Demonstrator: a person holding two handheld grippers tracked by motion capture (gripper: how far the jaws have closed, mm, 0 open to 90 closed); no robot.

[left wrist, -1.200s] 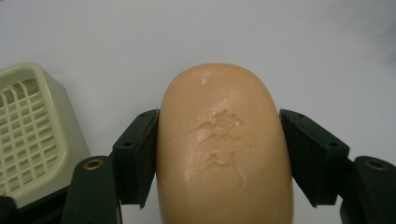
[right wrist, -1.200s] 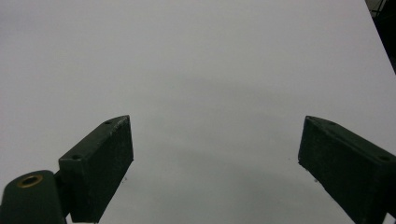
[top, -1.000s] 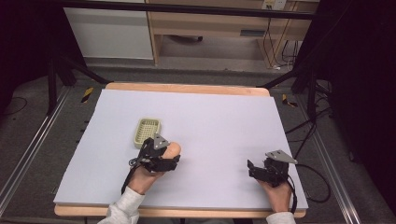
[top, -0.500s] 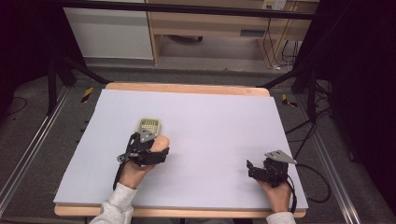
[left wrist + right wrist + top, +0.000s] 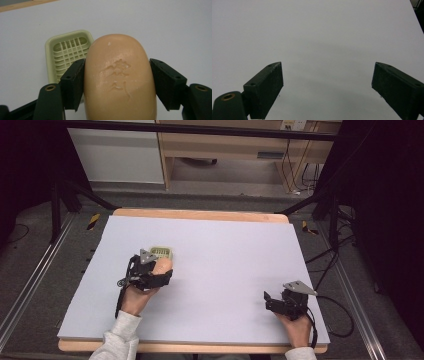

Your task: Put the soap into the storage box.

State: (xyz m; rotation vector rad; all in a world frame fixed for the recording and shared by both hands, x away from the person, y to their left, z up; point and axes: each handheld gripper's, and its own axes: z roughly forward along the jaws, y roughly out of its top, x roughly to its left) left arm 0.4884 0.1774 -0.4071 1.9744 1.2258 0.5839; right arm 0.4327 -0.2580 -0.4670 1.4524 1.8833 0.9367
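Your left gripper has its jaws pressed against both sides of a tan soap bar, stamped with raised characters on top. The bar sits just short of the green soap dish, overlapping its near right corner in the left gripper view. The dish's slatted grid is bare; nothing lies in it.

Your right gripper hangs with its jaws wide apart and nothing between them, well to the right of the dish and close to the table's near edge. Ahead of it the white surface runs unobstructed.

In the high view the dish stands left of the table's centre, with open surface on its far and right sides.

Against one second ago, your left hand has carried the soap leftward and farther out, over the dish's near side. Your right gripper has stayed put.
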